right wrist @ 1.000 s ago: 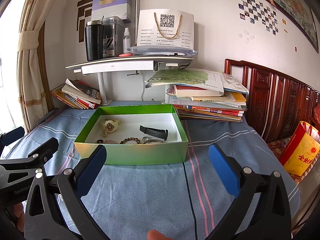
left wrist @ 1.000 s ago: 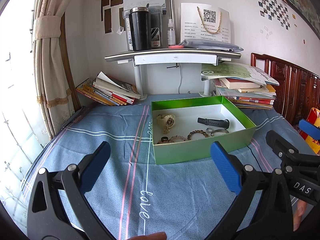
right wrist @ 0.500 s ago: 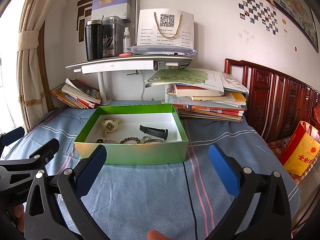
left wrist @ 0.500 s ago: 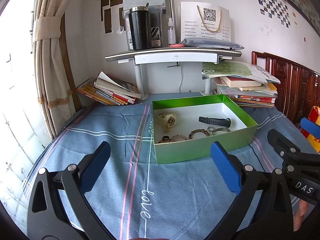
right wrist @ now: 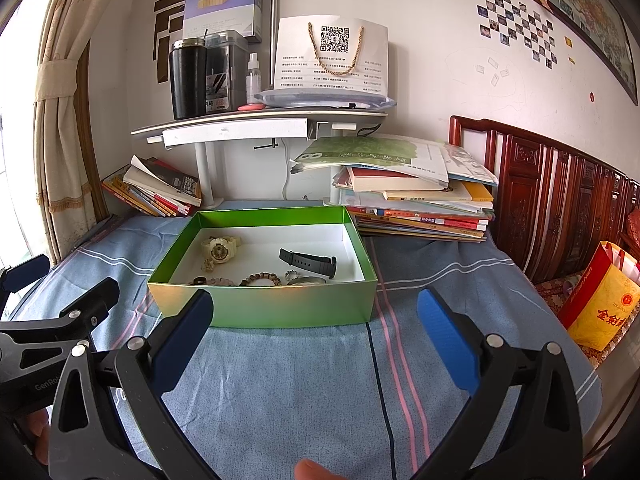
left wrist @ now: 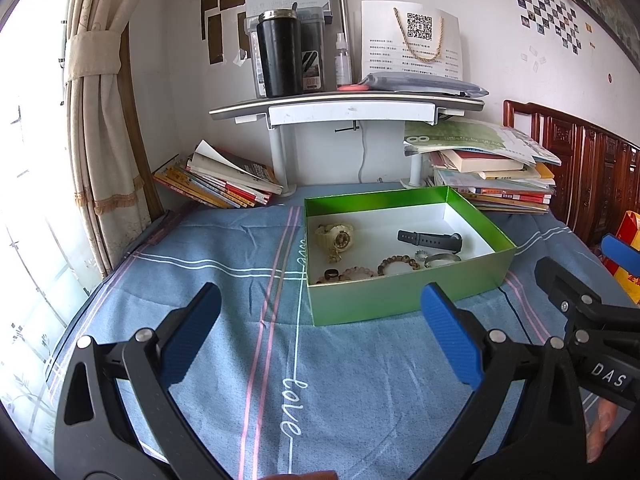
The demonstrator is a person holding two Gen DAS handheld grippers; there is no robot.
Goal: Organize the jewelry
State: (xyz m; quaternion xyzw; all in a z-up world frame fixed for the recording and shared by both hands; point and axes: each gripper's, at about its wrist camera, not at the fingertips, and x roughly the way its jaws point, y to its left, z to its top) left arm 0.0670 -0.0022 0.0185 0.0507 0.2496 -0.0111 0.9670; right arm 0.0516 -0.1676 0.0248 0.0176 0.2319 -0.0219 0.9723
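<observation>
A green box [left wrist: 400, 300] [right wrist: 264, 308] stands on the blue cloth. Inside lie a cream watch [left wrist: 335, 236] [right wrist: 218, 249], a black strap watch [left wrist: 430, 240] [right wrist: 308, 261], a brown bead bracelet [left wrist: 398, 263] [right wrist: 260, 279], a pink bead bracelet [left wrist: 348, 276] [right wrist: 218, 281], a silver bangle [left wrist: 442, 260] [right wrist: 308, 281] and small rings. My left gripper [left wrist: 320, 330] is open and empty, in front of the box. My right gripper [right wrist: 314, 328] is open and empty, also just in front of it. Each gripper shows at the edge of the other's view.
A small raised shelf [left wrist: 344, 106] with a black tumbler [left wrist: 279, 54] and a paper bag stands behind the box. Book stacks lie at back left [left wrist: 216, 184] and back right [left wrist: 488, 176]. A wooden headboard [right wrist: 560, 200] and a red-yellow bag [right wrist: 600, 304] are to the right.
The left gripper's view has shifted very slightly; the box sits a touch further right and lower. The right gripper has not visibly moved. Both stay open.
</observation>
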